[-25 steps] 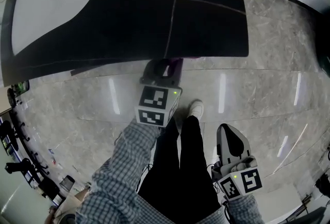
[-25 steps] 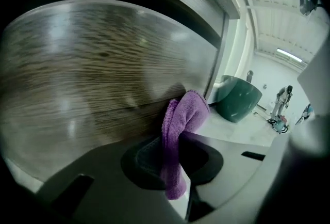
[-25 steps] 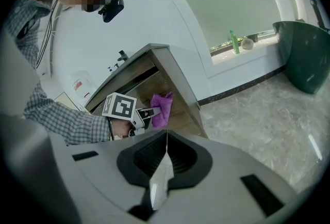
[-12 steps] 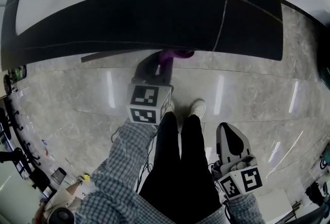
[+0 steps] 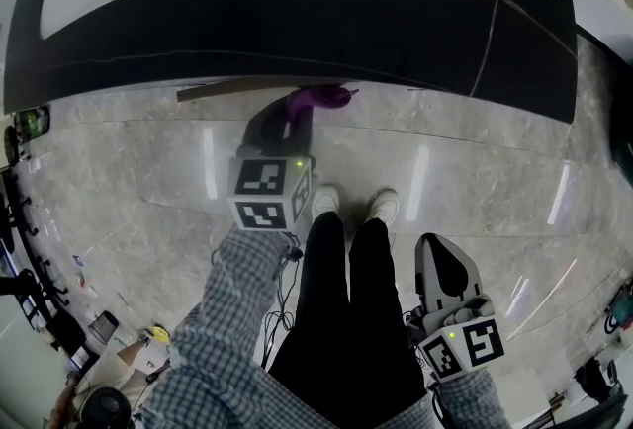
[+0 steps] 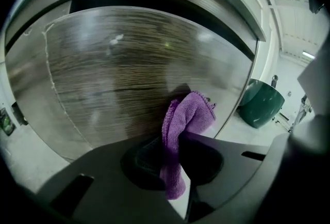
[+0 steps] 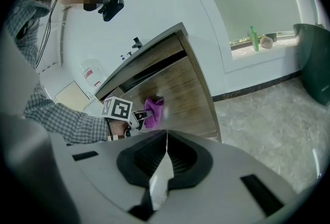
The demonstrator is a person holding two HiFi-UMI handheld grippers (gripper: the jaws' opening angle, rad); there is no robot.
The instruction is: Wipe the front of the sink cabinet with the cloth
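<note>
The left gripper (image 5: 295, 121) reaches towards the foot of the sink cabinet (image 5: 297, 12), carried by an arm in a checked sleeve (image 5: 232, 318), with its marker cube (image 5: 269, 192) facing up. In the left gripper view its jaws are clamped on a purple cloth (image 6: 188, 117): the pinched fold runs between the two dark pads and a tail of it hangs out below the left gripper (image 6: 178, 141). The bunched free end of the cloth (image 5: 318, 99) is pressed against the wood-grain front of the sink cabinet (image 6: 129, 73), low on the panel and close to its right-hand edge. From the right gripper view the cloth (image 7: 154, 111) shows as a purple patch on the cabinet front (image 7: 180, 89), about midway up.

Just back from the cabinet's base, the person's two white shoes (image 5: 381, 207) stand on the glossy marble floor (image 5: 148, 180).

Further right and well away from the cabinet, the right gripper (image 5: 441, 254) hangs by the person's leg. Its jaws are pressed together with nothing between them (image 7: 166, 138).

Beyond the cabinet's right-hand edge, a dark green bin (image 6: 260, 101) stands on the floor, and a green bottle (image 7: 253, 37) stands on a pale ledge.
</note>
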